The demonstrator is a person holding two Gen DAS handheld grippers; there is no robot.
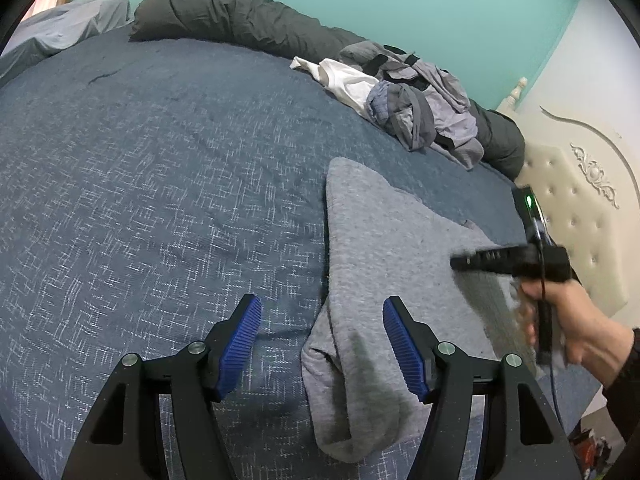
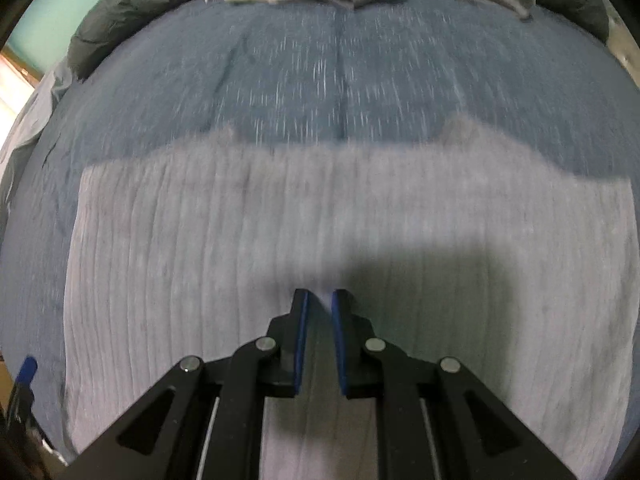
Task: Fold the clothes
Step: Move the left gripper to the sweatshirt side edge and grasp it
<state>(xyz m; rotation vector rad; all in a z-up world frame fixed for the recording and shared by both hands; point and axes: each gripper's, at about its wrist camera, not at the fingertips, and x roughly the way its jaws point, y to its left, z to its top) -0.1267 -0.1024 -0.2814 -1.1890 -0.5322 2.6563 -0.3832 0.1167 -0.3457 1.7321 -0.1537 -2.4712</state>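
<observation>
Blue bedspread [image 1: 140,184]; grey garment [image 1: 384,248] lengthwise toward headboard [image 1: 576,216]; left gripper [image 1: 322,344] apart; right gripper [image 2: 319,304] nearly together, nothing visibly clamped.

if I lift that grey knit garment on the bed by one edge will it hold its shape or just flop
The grey knit garment will probably flop: its near end already lies bunched in soft folds. It looks thick, so likely somewhat heavy and draping. The ribbed surface should grip the pads rather than slip.

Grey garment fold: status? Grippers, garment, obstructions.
Left gripper open, over the garment's rolled end. Right gripper nearly closed above the garment; grip unclear, blurred. Clothes pile far off, not in the way.
</observation>
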